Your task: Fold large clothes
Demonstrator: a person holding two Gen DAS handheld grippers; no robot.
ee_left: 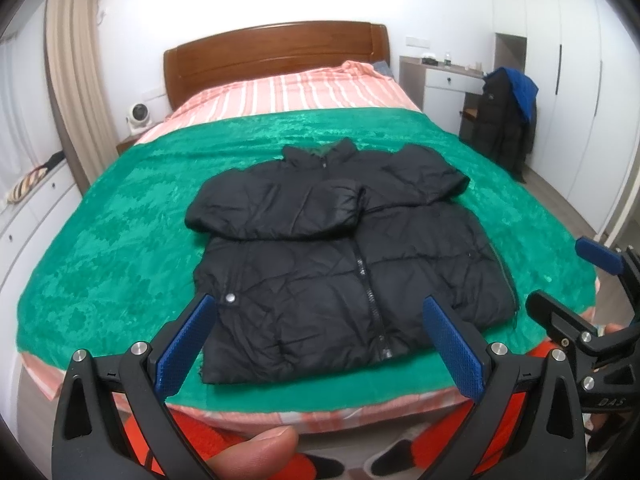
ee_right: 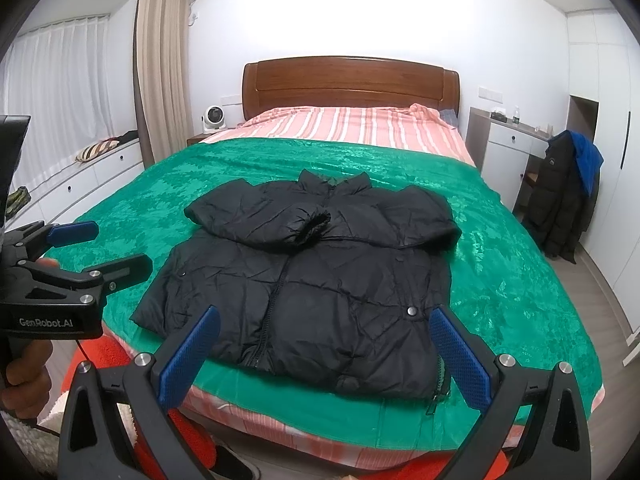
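Black puffer jacket [ee_left: 344, 264] beside "GenRobot.AI"-marked left hand-held gripper [ee_right: 112, 250], jaws apart.

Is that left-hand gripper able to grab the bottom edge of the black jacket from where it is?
Probably yes. The left gripper is open and empty, hanging just short of the black jacket, whose hem lies flat near the bed's edge on the green blanket. Nothing sits between them.
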